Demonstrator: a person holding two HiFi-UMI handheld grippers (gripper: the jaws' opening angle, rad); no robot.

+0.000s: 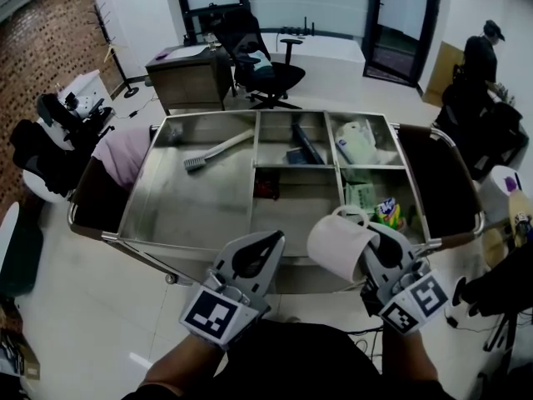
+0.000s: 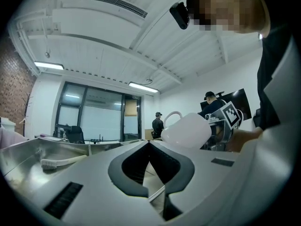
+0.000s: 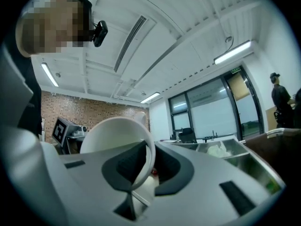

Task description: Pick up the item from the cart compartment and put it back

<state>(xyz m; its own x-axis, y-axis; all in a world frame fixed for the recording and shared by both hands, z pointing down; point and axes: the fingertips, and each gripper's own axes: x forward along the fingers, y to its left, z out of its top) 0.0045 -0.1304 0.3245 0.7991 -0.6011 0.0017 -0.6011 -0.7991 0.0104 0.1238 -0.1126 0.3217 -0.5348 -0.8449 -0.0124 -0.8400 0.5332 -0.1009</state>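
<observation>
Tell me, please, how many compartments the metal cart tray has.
5: large left compartment with the brush; far middle compartment; near middle compartment; far right compartment; near right compartment, partly hidden by the mug.

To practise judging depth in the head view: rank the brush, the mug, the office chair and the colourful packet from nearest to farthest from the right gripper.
1. White mug, held in the right gripper's jaws.
2. Colourful packet, near-right compartment of the cart.
3. White brush, its big left compartment.
4. Black office chair, beyond it.
</observation>
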